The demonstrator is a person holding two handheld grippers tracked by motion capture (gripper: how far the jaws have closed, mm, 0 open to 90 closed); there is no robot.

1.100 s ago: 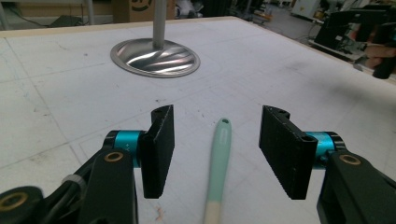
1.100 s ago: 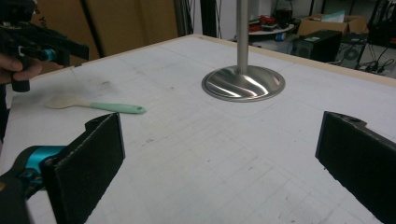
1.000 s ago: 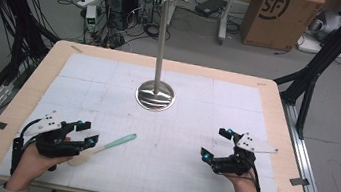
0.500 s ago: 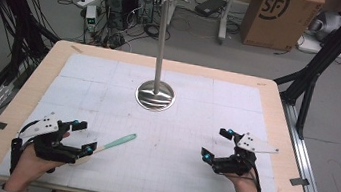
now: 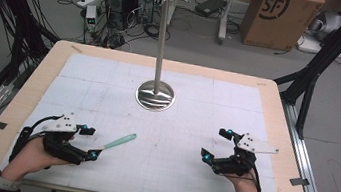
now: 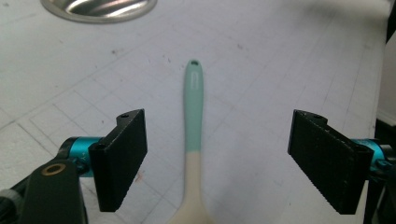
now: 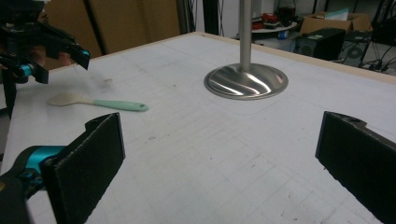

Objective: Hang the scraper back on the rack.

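Seen at lower left of the high view: left tongs (image 5: 92, 141), jaws wide apart and just now closing a little, nothing pinched yet

Located just right of them on the white mat (image 5: 187, 144): spatula (image 5: 119, 141), flat on the table (image 5: 281, 121), cream head toward the hand, mint handle pointing up and right toward the round base of the metal stand (image 5: 155, 96), well apart from it

In the left gripper view: handle running up the middle of the frame, head at the bottom edge, one black pad to each side with clear mat between pad and shaft on both sides; slightly nearer the left-hand pad

At lower right of the high view: right tongs (image 5: 214, 144), jaws likewise apart, empty, well clear of the spatula

Judged step in hand: taking hold of the spatula with the left tongs

To do it well:
- shift slightly so that the shaft sits midway between the pads
- keep both pads low, close to the mat, since the shaft is thin and lies flat
- grip across the narrow neck, near the join of cream and mint, rather than on the broad head
- close slowly and squarely to avoid pushing the shaft sideways or rolling it
- lift only once both pads press on it
- leave the right tongs where they are, out of the way
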